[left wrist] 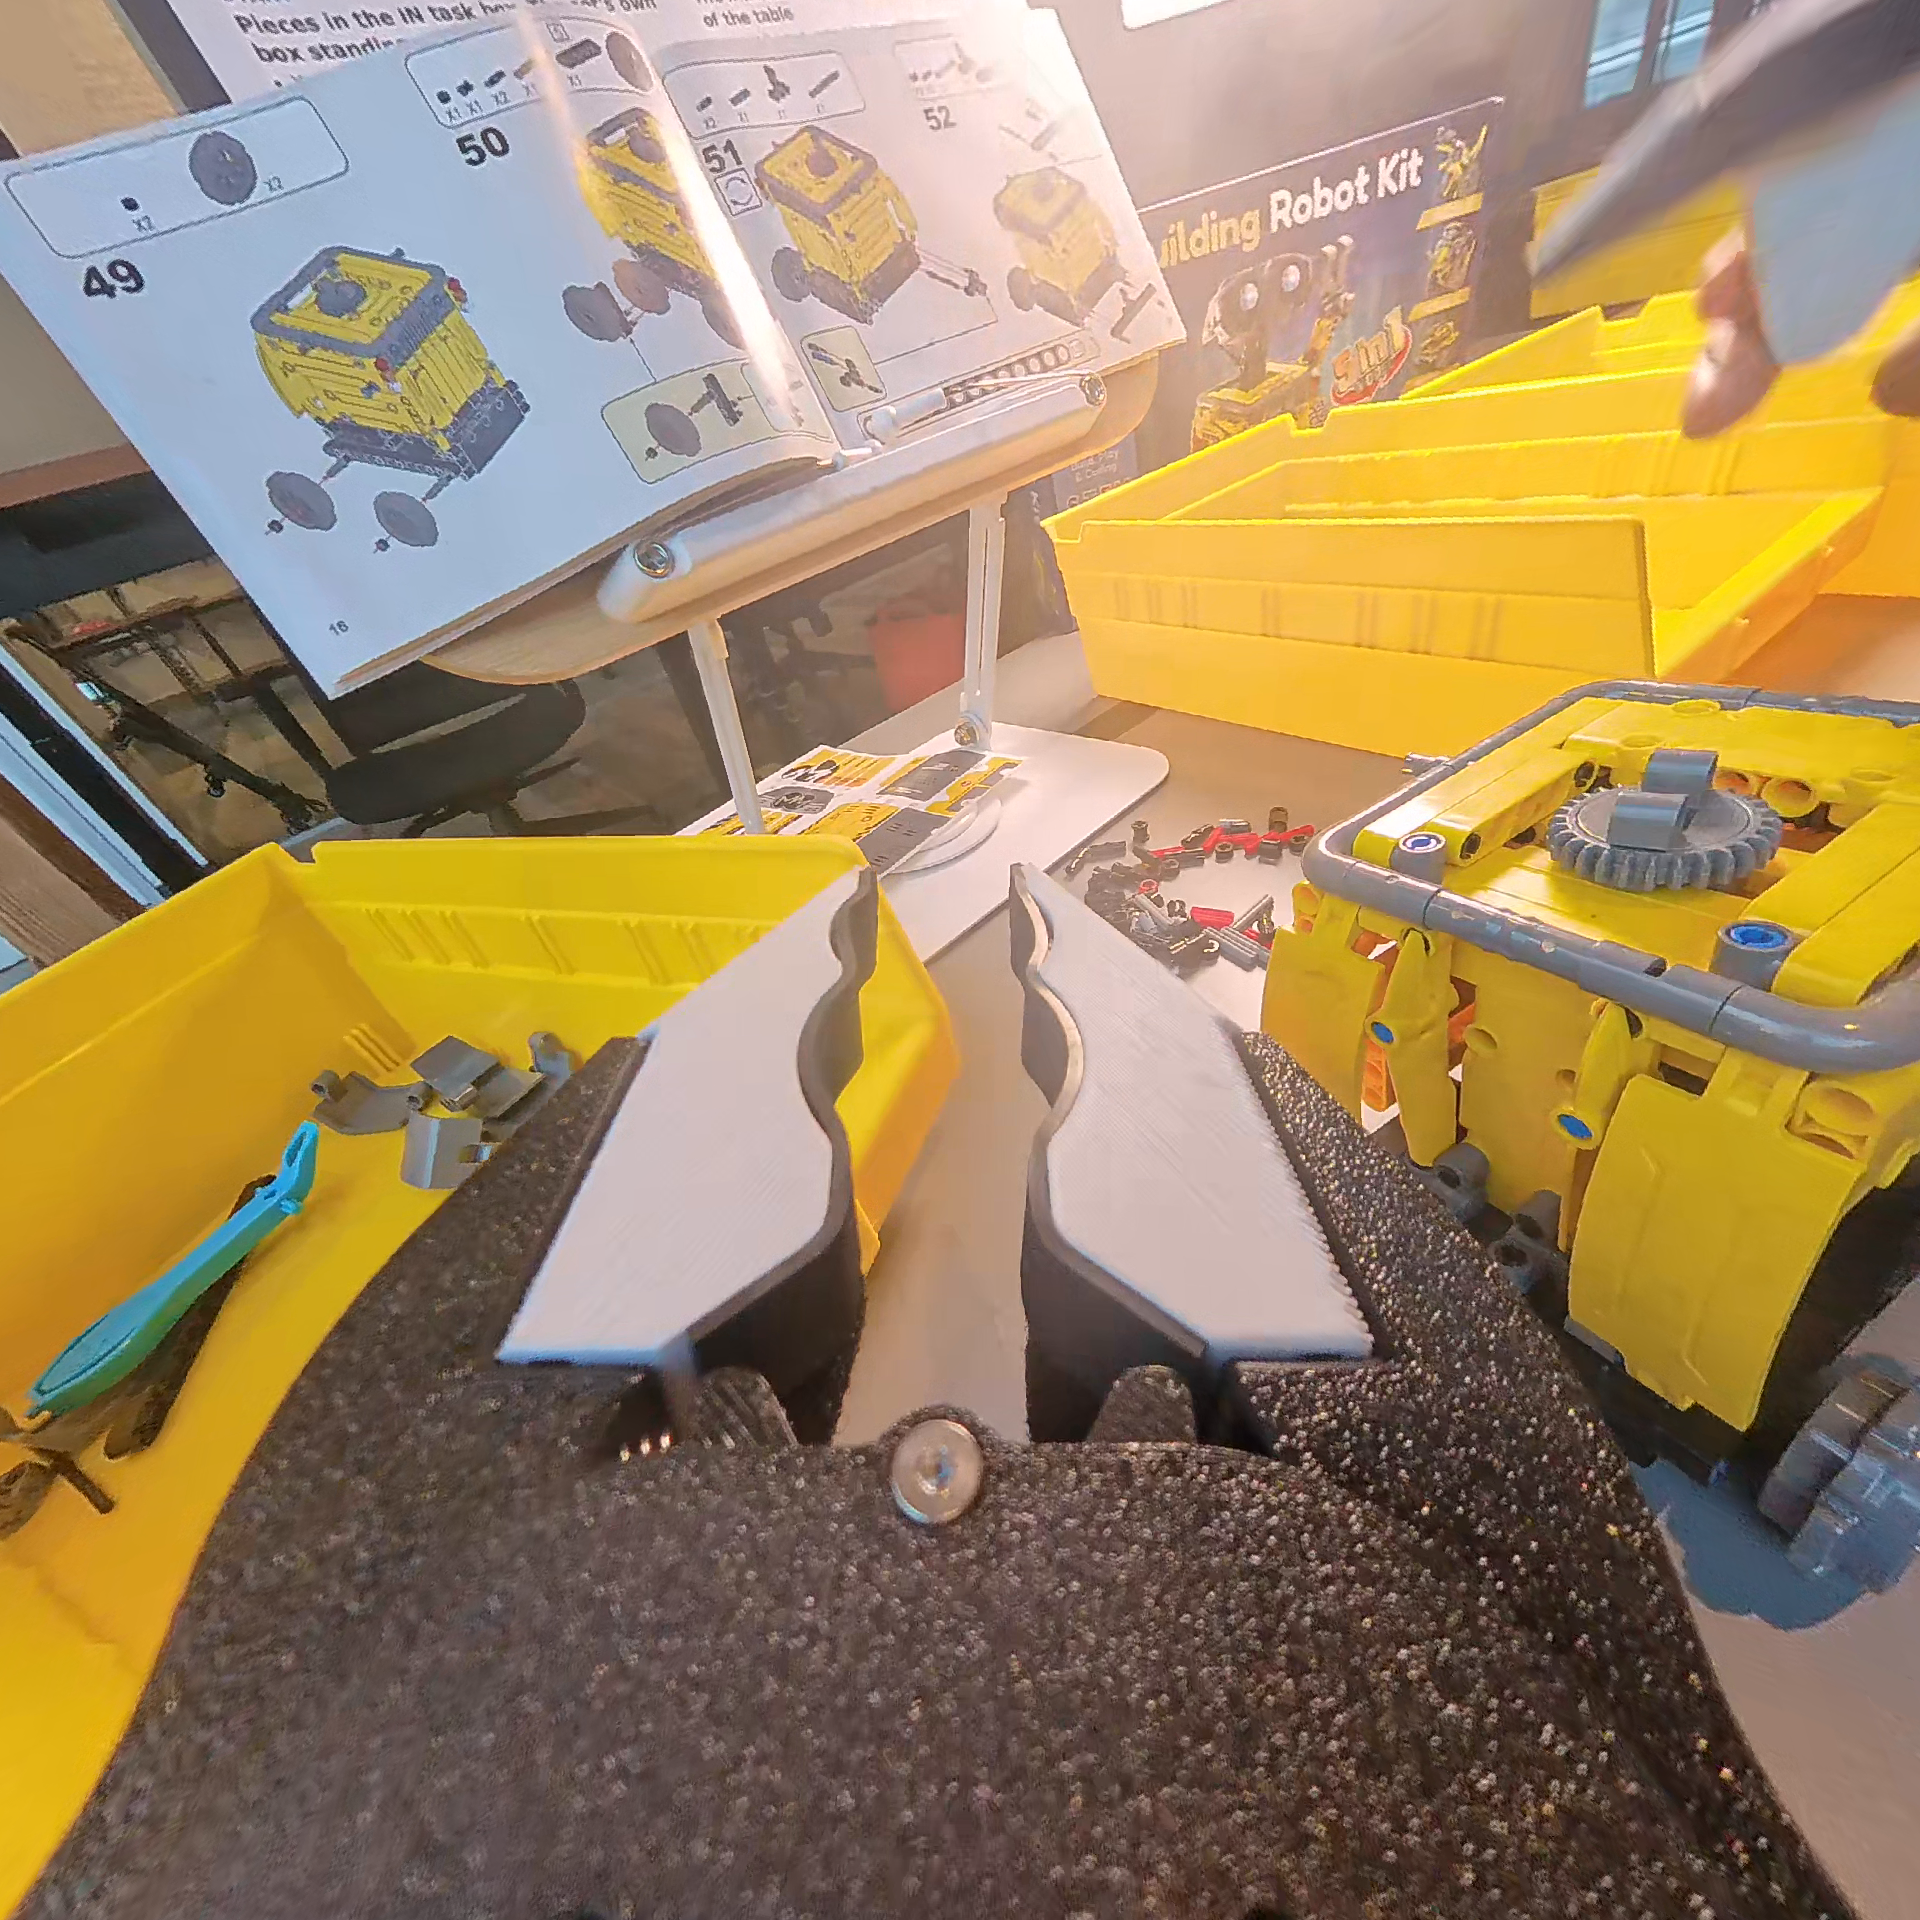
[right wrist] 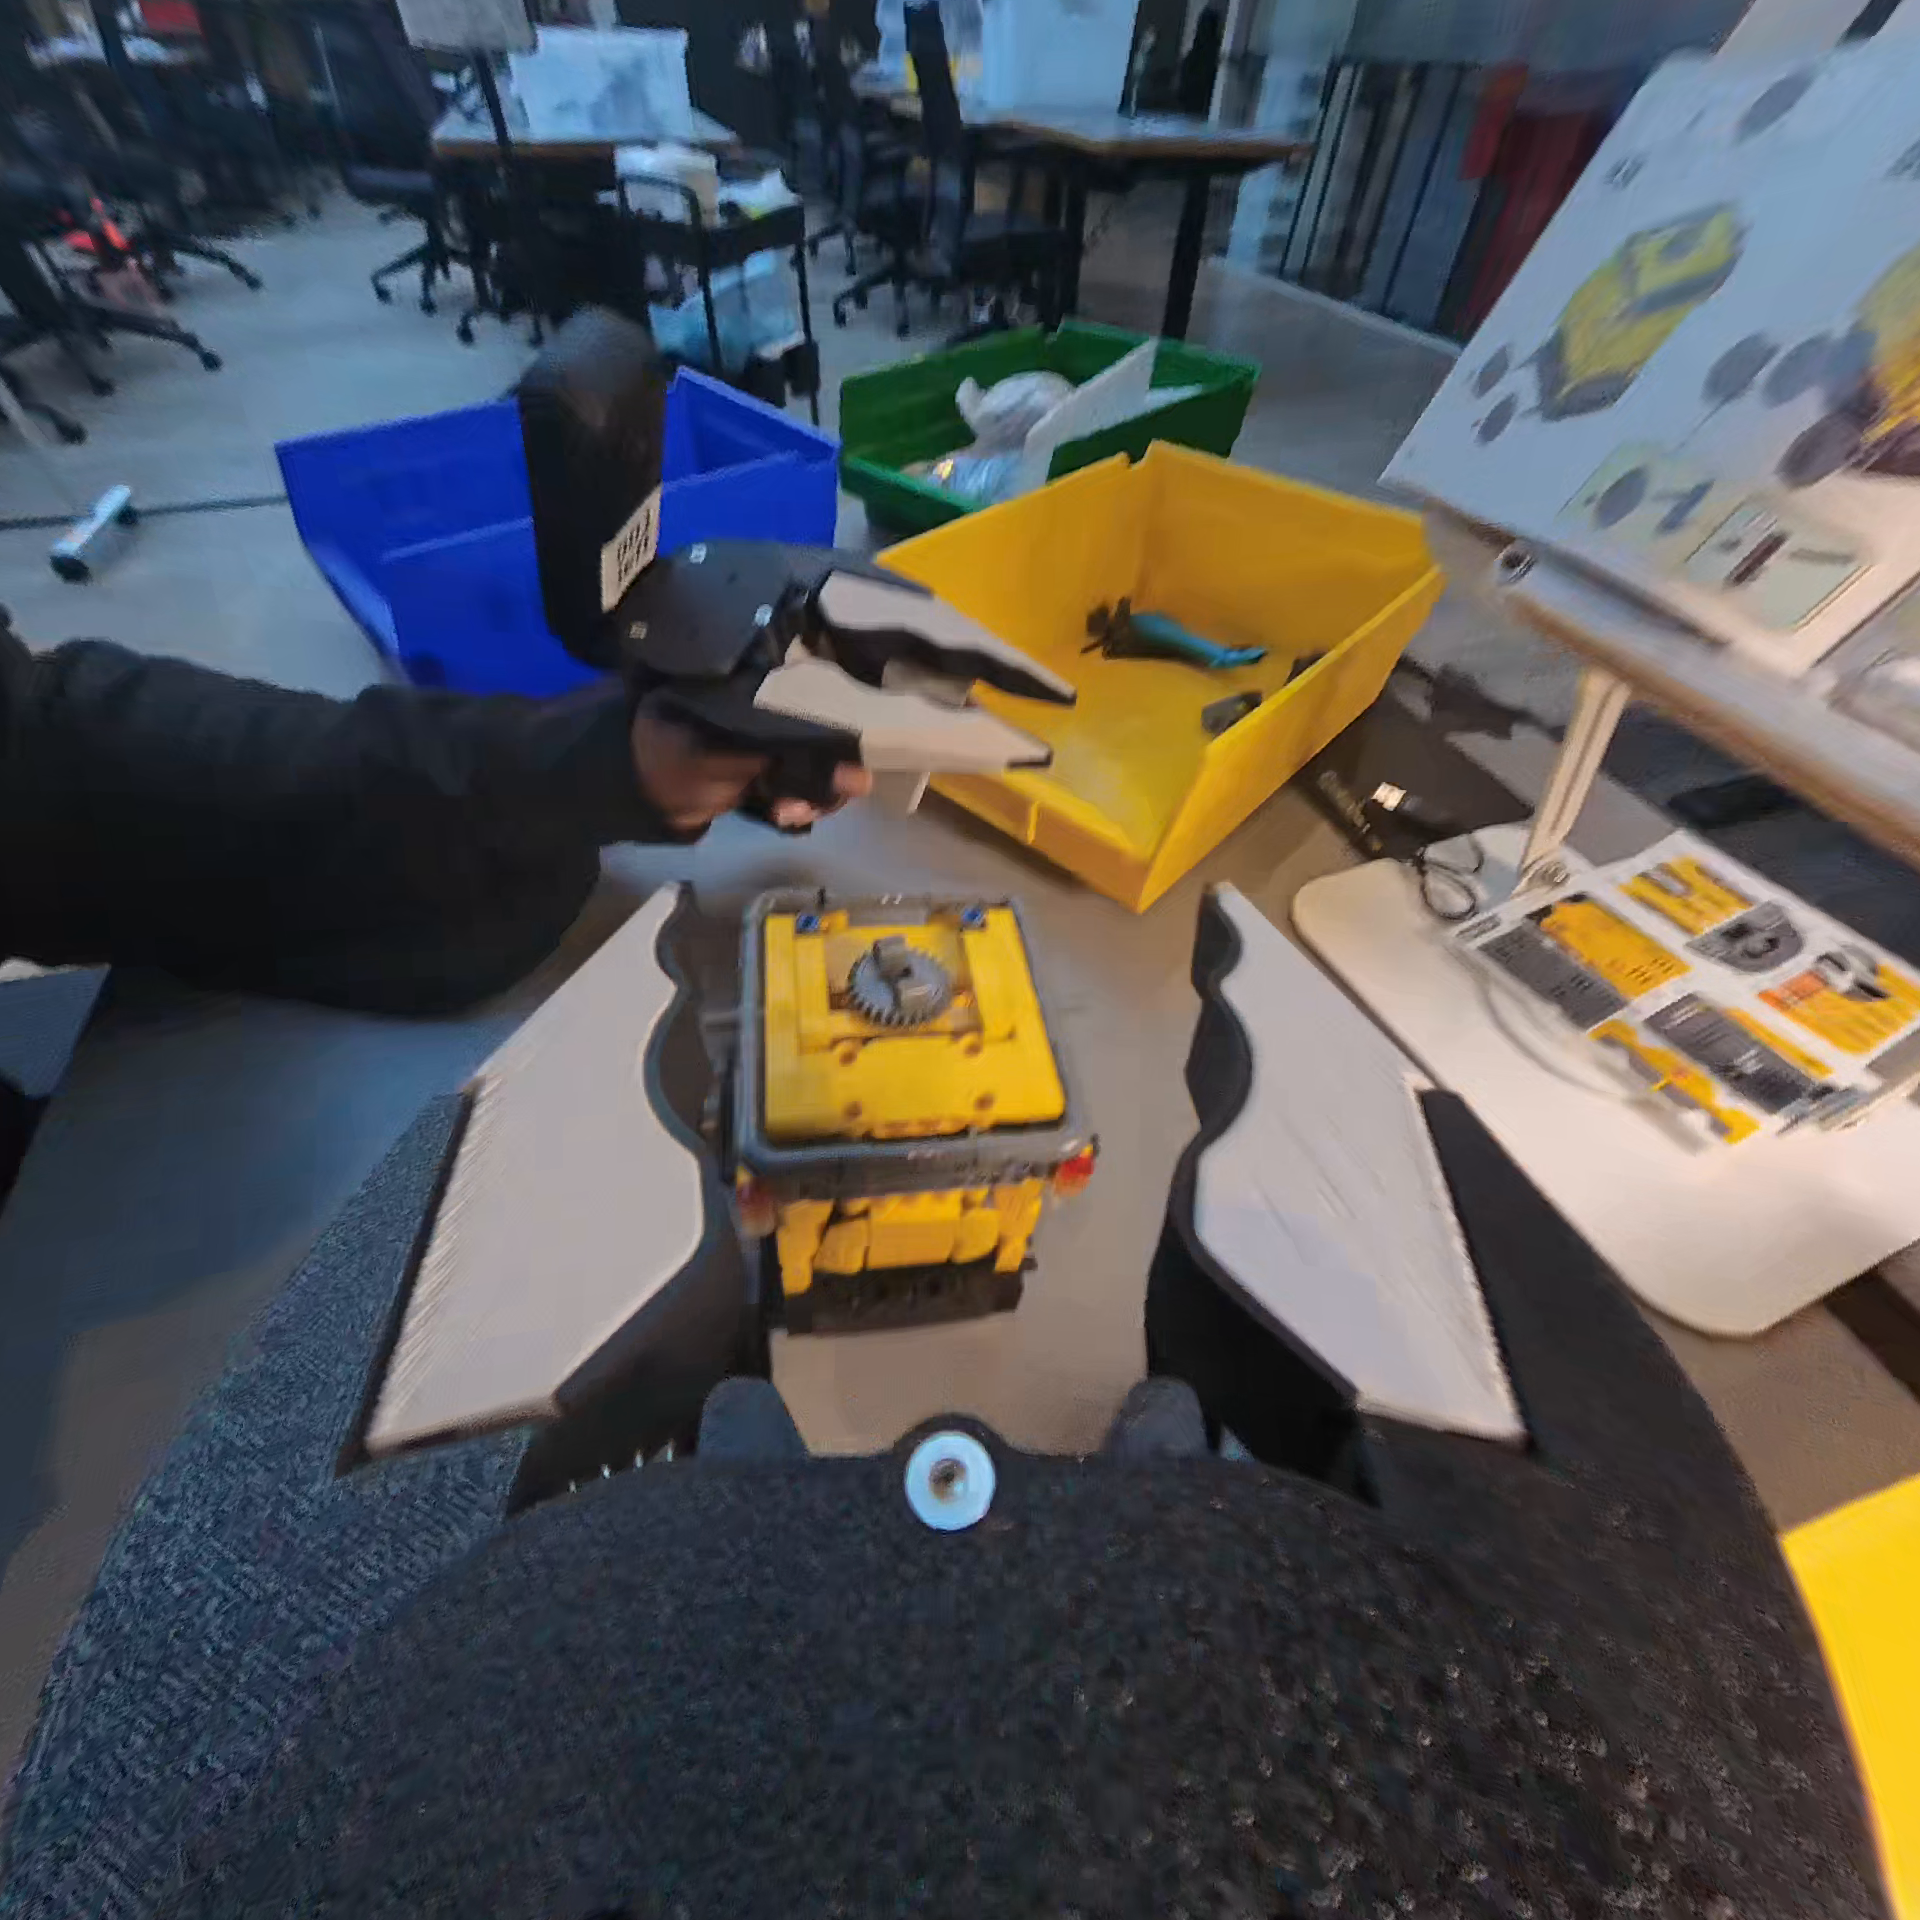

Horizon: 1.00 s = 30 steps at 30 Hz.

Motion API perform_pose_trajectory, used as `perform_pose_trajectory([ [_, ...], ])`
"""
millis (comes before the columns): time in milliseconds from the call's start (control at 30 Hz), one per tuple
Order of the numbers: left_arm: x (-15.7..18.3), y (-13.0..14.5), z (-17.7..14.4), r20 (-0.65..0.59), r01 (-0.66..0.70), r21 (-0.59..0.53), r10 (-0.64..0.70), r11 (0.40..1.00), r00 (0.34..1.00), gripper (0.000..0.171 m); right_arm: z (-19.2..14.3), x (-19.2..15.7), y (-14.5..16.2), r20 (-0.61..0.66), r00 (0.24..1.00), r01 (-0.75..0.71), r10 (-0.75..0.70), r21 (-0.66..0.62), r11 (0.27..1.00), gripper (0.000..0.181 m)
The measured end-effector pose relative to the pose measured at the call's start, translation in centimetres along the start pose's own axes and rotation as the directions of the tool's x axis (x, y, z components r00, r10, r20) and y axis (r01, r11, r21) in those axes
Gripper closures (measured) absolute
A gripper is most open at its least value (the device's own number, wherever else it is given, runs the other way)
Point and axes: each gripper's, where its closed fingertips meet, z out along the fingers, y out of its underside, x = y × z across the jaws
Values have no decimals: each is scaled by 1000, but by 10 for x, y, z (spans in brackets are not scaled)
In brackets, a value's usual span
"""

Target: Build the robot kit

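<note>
- Left hand-held gripper (left wrist: 935, 914) sits at centre frame, fingers parted with a clear gap, nothing between them, tips over the desk (left wrist: 966, 1091) beside the right wall of a yellow bin (left wrist: 582, 904).
- Lower left, that bin holds grey pieces (left wrist: 447, 1101) and a teal tool (left wrist: 177, 1288).
- Right of frame, the yellow toy robot body (left wrist: 1621, 1039) stands on the desk, grey gear (left wrist: 1662, 836) on top; small black and red pins (left wrist: 1184, 883) lie scattered just beyond.
- Upper left, an open instruction booklet (left wrist: 499, 312) rests on a stand (left wrist: 966, 644).
- Right hand-held gripper (right wrist: 940, 935) is spread wide, empty, hovering above the toy robot body (right wrist: 904, 1091), which shows between its fingers at centre frame.
</note>
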Motion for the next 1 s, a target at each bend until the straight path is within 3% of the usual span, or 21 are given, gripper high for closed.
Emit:
perform_pose_trajectory([
  [67, -2, -2, -1, 5, 12, 8, -12, 1000, 1000, 149, 1, -15, 33, 17, 1000, 5, -3, -110, 994, 65],
  [133, -5, -2, -1, 11, 29, 11, -29, 1000, 1000, 149, 9, -20, 57, 0, 1000, 27, -27, -169, 985, 54],
  [267, -10, -1, -4, 30, 43, 11, -43, 999, 999, 149, 34, -19, 83, -45, 997, 50, -61, -217, 975, 57],
  [300, -12, -3, -6, 37, 41, 17, -42, 999, 998, 149, 37, -14, 81, -70, 994, 67, -83, -208, 976, 76],
  [333, -14, -5, -8, 44, 41, 25, -42, 999, 998, 149, 39, -15, 78, -51, 996, 61, -73, -203, 977, 80],
  [667, -47, -43, -34, 128, 23, 145, -42, 989, 991, 150, 70, -37, 42, 6, 993, 114, -114, -143, 983, 82],
  [1000, -97, -102, -100, 282, -29, 274, -51, 961, 958, 150, 155, -44, -13, 24, 994, 106, -107, 18, 994, 83],
])
